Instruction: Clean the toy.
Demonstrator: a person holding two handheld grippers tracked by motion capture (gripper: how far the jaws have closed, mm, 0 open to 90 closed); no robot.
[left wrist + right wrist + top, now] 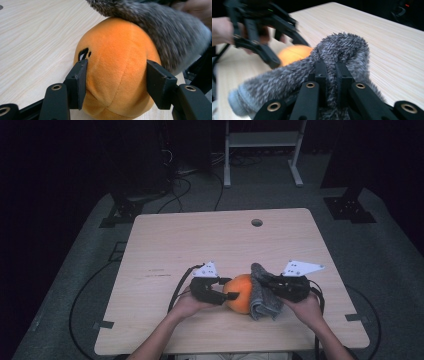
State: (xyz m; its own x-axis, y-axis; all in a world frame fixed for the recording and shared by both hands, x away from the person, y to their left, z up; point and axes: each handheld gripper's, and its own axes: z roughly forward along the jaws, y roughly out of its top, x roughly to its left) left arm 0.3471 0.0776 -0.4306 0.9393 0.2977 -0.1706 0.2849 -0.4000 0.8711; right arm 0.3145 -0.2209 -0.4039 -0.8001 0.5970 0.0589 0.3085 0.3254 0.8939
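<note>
Left hand-held gripper (116, 85) is clamping orange plush (117, 75); right hand-held gripper (330, 72) is pinching grey fuzzy cloth (337, 55), seemingly wiping it; next stroke needs a steady hold.

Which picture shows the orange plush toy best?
The left gripper view: the orange plush is close up between the left gripper jaws, its stitched eye visible. The high view shows it small, partly under the grey cloth. The right gripper view shows a blurred patch behind the cloth.
</note>
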